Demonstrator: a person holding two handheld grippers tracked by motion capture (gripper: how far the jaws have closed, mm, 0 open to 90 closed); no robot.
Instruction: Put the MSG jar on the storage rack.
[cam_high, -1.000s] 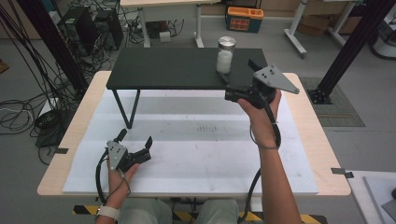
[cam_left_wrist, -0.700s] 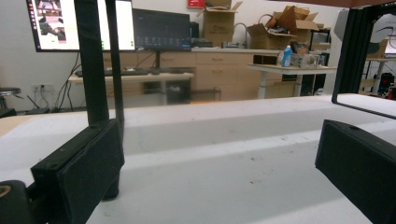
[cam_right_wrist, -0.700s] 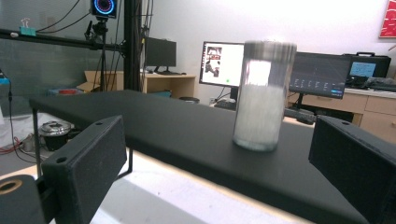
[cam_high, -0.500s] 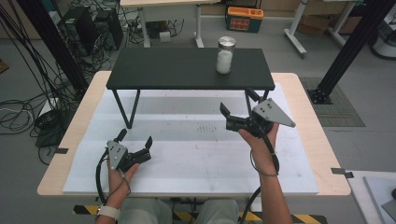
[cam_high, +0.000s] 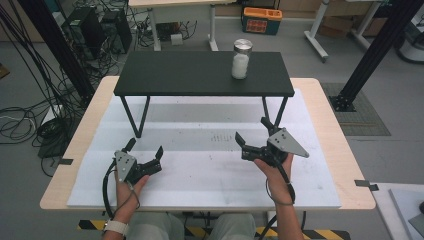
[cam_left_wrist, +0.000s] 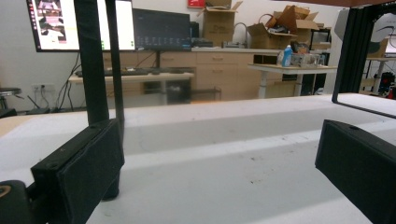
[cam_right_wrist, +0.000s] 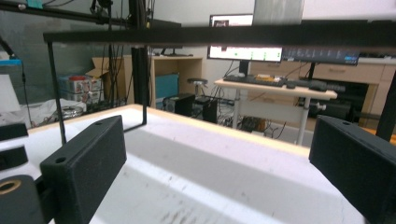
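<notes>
A wooden table (cam_high: 330, 130) carries a white mat (cam_high: 200, 170), and over the mat's far half stands a low black bench (cam_high: 200, 75) whose long axis runs side to side, across the line of both claws. On the bench top, ahead of the right gripper (cam_high: 252, 137) and slightly to its left, a jar (cam_high: 241, 59) stands upright with a silver lid and white contents; no label or writing can be read on it from the high view.

The right gripper is held low over the mat's near right part, its jaws spread wide apart with nothing between them, pointing toward the bench. The left gripper (cam_high: 145, 149) sits over the mat's near left part, well apart from the right one, jaws likewise spread and empty.

The right gripper view looks under the bench top (cam_right_wrist: 210, 35), which crosses above the jaws as a dark bar, with a thin bench leg (cam_right_wrist: 56, 88) to the left. The left gripper view shows a bench leg (cam_left_wrist: 95, 65) just beyond its left jaw and lit monitors (cam_left_wrist: 74, 25) in the room behind; their screen text is too small to read.
</notes>
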